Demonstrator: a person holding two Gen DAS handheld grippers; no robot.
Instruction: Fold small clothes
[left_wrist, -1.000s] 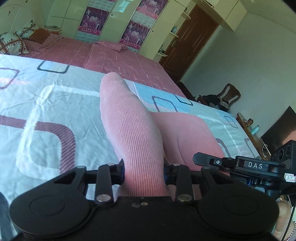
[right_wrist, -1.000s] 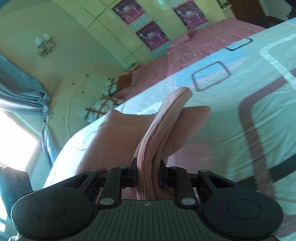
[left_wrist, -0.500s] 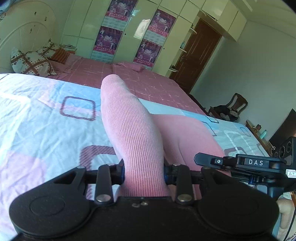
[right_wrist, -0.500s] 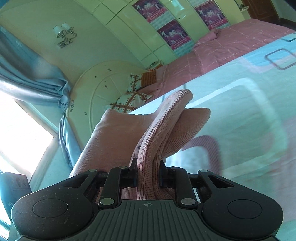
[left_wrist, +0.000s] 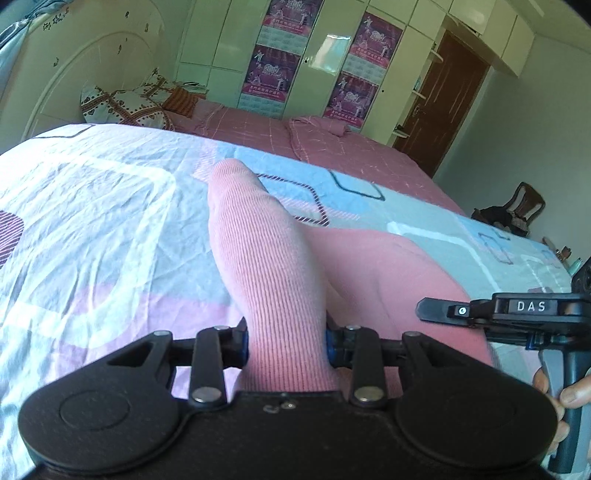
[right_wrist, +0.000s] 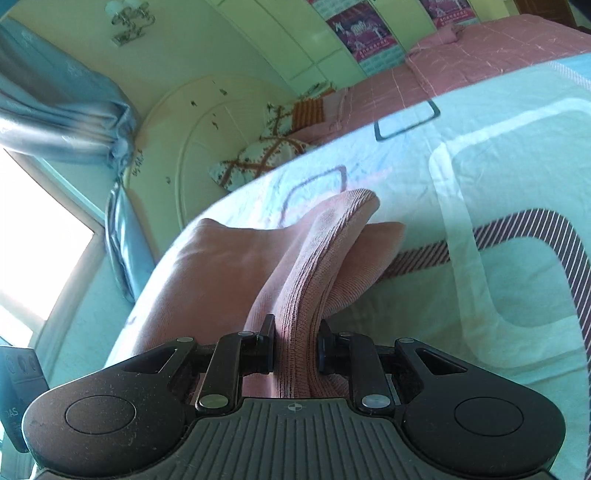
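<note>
Two sets of tongs, each pinching the same pink knit garment (left_wrist: 273, 266) above the patterned bedsheet (left_wrist: 92, 221). Left tongs (left_wrist: 286, 345) clamped on a ribbed fold at lower centre of frame, right tongs (right_wrist: 295, 347) likewise at lower centre. Rest of garment trailing toward the sheet, centre right. Right tongs' body at right edge of left view. Patterned pillow (right_wrist: 258, 158) by headboard, upper centre.

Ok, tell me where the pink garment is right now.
The pink garment is clamped between both tongs, left tongs and right tongs. It stretches forward over the patterned bedsheet, with the pillows beyond it.
</note>
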